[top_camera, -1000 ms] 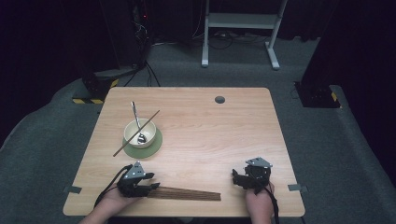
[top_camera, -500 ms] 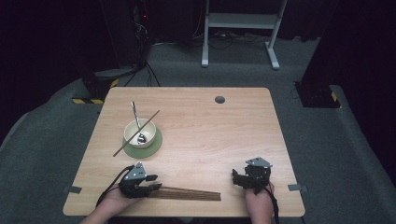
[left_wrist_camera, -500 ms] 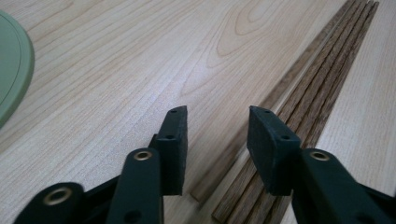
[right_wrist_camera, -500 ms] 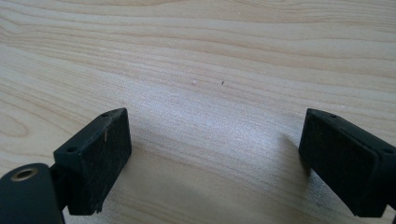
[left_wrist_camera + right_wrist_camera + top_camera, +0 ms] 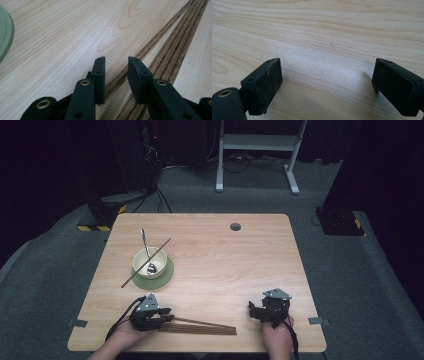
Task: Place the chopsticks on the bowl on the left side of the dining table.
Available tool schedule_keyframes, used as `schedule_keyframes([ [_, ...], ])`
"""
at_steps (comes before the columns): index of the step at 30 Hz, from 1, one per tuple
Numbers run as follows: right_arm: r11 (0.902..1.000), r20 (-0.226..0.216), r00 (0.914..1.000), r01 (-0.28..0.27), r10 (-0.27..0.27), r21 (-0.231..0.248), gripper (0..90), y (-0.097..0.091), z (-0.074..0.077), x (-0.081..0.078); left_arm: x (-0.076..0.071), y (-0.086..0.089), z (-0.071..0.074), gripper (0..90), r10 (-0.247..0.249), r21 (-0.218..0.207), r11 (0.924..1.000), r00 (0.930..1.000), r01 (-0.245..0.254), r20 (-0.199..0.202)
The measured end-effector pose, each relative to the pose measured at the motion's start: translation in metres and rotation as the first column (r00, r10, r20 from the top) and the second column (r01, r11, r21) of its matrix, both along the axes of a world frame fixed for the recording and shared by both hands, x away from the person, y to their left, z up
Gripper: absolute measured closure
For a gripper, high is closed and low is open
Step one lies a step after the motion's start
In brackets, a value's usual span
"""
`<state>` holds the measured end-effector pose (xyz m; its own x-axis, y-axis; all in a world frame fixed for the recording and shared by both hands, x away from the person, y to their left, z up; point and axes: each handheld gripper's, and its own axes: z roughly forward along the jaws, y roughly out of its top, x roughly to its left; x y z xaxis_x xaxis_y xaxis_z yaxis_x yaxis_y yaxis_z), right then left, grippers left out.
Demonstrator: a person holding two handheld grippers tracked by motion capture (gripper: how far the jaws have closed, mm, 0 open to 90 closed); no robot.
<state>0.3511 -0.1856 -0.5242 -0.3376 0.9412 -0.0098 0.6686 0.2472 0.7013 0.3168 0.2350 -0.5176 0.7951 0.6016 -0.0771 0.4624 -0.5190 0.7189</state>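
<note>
Several dark wooden chopsticks [image 5: 205, 326] lie side by side near the table's front edge. My left gripper [image 5: 167, 317] rests at their left end. In the left gripper view its jaws [image 5: 116, 63] have just been closing. One chopstick [image 5: 150, 45] runs between them and the pads are not touching it. The other chopsticks [image 5: 180, 42] lie just right of the jaw. My right gripper [image 5: 255, 310] sits at the front right, and its jaws [image 5: 327, 75] stand wide open over bare wood.
A cream bowl [image 5: 141, 266] stands on a green coaster [image 5: 165, 279] at the left middle of the table. A spoon [image 5: 145, 245] stands in it and a single chopstick [image 5: 162, 246] lies across its rim. A round cable hole [image 5: 235, 226] is near the far edge.
The left gripper's jaws look a little narrower at the chopsticks' end. Both hands have stayed in place.
</note>
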Motion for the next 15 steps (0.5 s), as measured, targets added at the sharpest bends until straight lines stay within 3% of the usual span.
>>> schedule_keyframes([
  [15, 1.0000, 0.000, 1.0000, 0.001, -0.001, -0.001, 9.2, 0.0000, 0.0000, -0.0002, 0.0011, 0.0009, -0.0023, 79.7, -0.010, 0.002, 0.9999, 0.9995, 0.010, 0.031],
])
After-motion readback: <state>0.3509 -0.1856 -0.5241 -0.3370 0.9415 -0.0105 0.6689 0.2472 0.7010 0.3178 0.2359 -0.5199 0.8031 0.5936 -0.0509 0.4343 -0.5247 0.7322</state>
